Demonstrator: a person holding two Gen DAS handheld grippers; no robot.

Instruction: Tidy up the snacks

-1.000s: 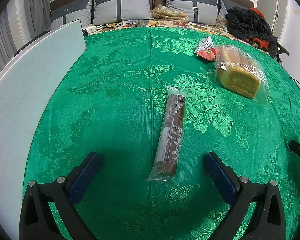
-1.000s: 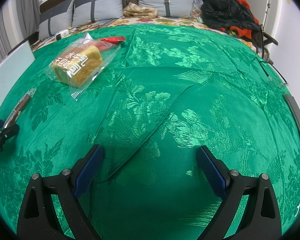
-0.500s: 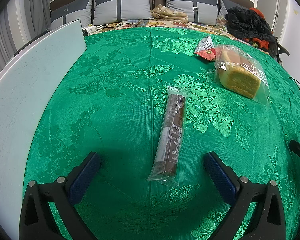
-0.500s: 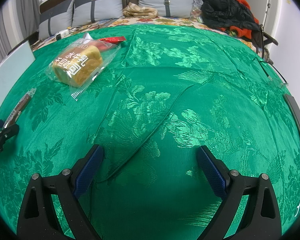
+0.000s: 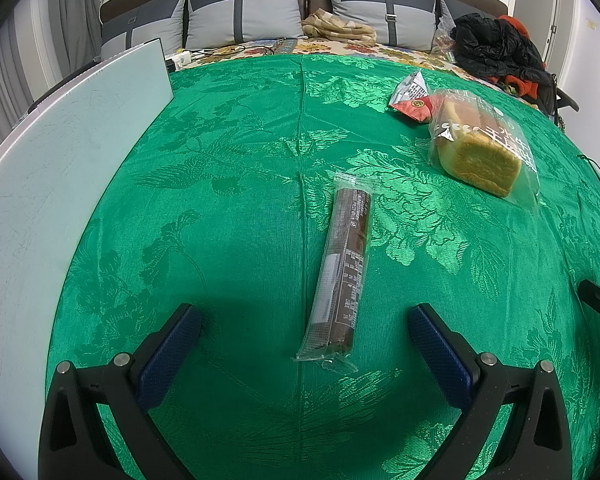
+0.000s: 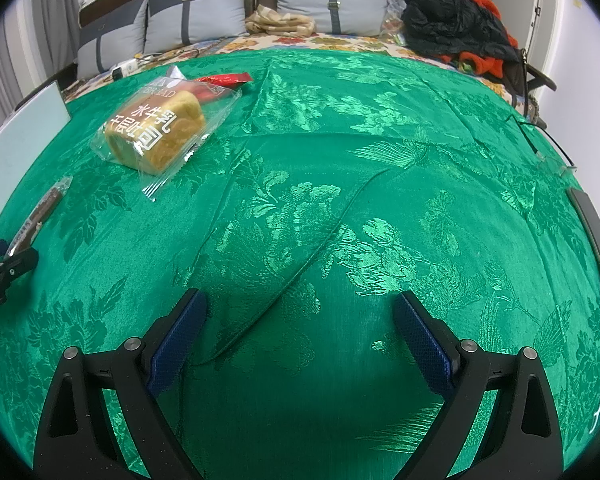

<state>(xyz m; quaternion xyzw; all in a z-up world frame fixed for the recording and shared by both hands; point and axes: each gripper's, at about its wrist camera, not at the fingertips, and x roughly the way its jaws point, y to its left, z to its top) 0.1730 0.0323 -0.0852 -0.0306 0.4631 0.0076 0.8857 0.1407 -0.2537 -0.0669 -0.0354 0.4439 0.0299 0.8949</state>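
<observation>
A long brown snack bar in a clear wrapper (image 5: 342, 270) lies on the green cloth (image 5: 228, 208), its near end between the fingers of my open, empty left gripper (image 5: 304, 344). A bagged bread loaf (image 5: 480, 152) lies at the far right, with a red and silver packet (image 5: 412, 98) just behind it. In the right wrist view my right gripper (image 6: 300, 326) is open and empty over bare cloth (image 6: 340, 208); the loaf (image 6: 156, 132), the red packet (image 6: 224, 79) and the bar (image 6: 40, 210) lie to the far left.
A pale board (image 5: 48, 184) lies along the left side. Grey pillows (image 5: 244, 16) and a heap of black and red clothes (image 5: 500, 52) lie behind. A dark flat device (image 6: 596, 232) lies at the right edge. Each gripper's tip shows in the other's view.
</observation>
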